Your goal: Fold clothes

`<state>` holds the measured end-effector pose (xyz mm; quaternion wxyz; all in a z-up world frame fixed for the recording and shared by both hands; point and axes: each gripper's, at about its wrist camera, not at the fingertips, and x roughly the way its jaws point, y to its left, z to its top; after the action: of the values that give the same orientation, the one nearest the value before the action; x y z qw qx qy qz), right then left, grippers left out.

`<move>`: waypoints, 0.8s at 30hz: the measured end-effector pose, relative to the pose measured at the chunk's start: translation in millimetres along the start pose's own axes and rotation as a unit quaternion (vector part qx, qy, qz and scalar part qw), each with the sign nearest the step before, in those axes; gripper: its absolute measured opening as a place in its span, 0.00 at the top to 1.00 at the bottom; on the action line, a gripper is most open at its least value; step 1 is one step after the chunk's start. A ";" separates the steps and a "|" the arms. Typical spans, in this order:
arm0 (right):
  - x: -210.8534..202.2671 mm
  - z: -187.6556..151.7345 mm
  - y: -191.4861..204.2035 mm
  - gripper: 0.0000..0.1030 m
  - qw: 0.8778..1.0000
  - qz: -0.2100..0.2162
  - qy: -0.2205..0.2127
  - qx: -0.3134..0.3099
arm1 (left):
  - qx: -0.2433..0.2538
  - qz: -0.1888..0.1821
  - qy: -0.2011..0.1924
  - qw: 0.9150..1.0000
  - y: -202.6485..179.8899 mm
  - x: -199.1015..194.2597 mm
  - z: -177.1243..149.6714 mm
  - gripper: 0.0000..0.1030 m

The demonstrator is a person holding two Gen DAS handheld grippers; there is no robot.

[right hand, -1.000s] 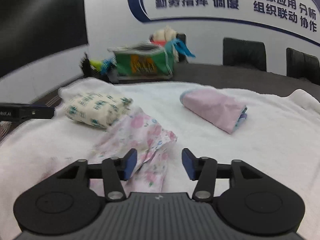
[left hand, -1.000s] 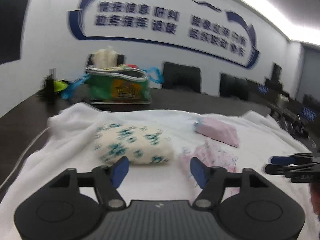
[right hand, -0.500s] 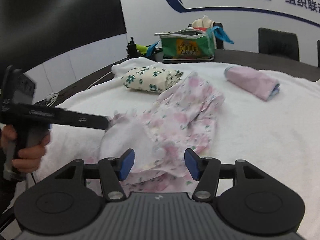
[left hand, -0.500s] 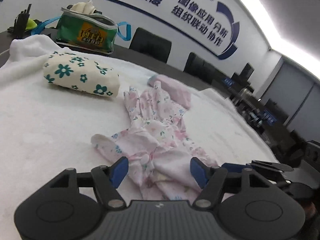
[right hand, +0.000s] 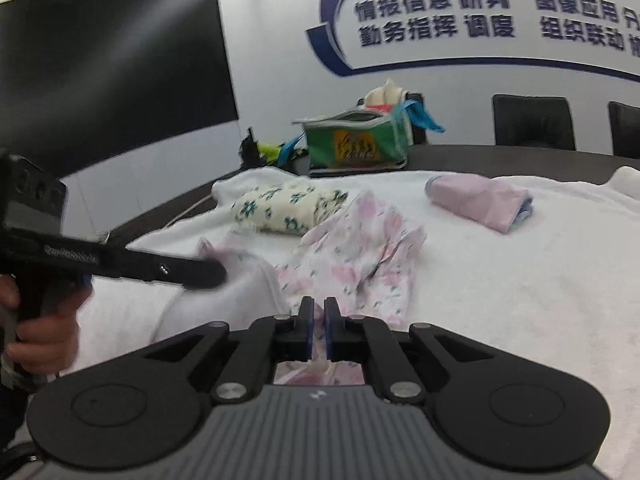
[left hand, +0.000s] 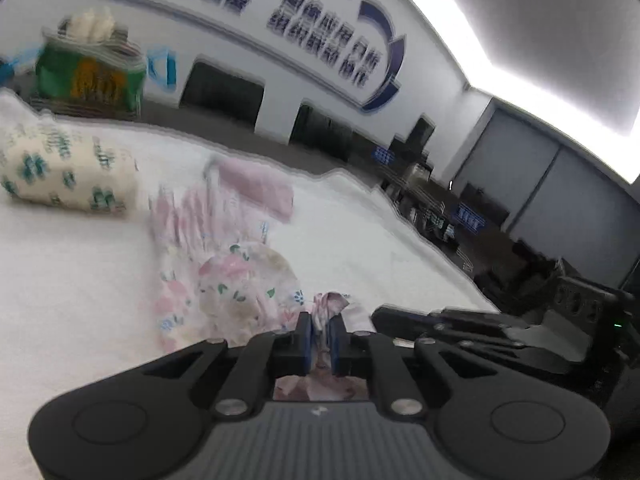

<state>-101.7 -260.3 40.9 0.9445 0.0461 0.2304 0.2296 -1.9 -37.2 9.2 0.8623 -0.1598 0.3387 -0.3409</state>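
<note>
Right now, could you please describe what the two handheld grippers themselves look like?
The left gripper and the right gripper look alike: matte black linkage arms with silver pivot pins, two round black discs, a ribbed grey centre plate bearing a small pale logo, and blue pads lining the fingers. Seen from the side, the left gripper is a long black bar with small white lettering on a pistol-style handle.

Left-wrist view smeared by motion — wall lettering unreadable, green bag ahead-left blurred, floral garment hem hidden behind the tool body, person's hand cut off at the edge
</note>
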 end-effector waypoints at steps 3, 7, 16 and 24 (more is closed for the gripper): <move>9.7 -0.5 -8.4 0.93 1.000 -0.017 0.015 0.017 | -0.037 0.010 0.042 0.998 17.3 21.8 -0.2 0.82; 9.3 0.6 -11.5 0.90 0.999 -0.019 0.013 0.023 | -0.054 0.007 0.013 0.998 28.0 0.7 -17.8 0.43; -57.0 -18.9 -9.1 0.50 0.996 0.059 -0.016 -0.063 | 0.033 -0.044 -0.031 0.998 9.9 -83.1 -62.8 0.27; -31.8 -49.3 -2.4 0.67 0.994 0.087 0.040 -0.060 | 0.015 -0.013 0.026 0.999 2.9 -40.7 -65.2 0.93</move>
<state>-148.4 -277.8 9.7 0.9119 -0.0004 0.2490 0.3262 -67.6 -9.8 -19.7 0.8509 -0.1423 0.3541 -0.3610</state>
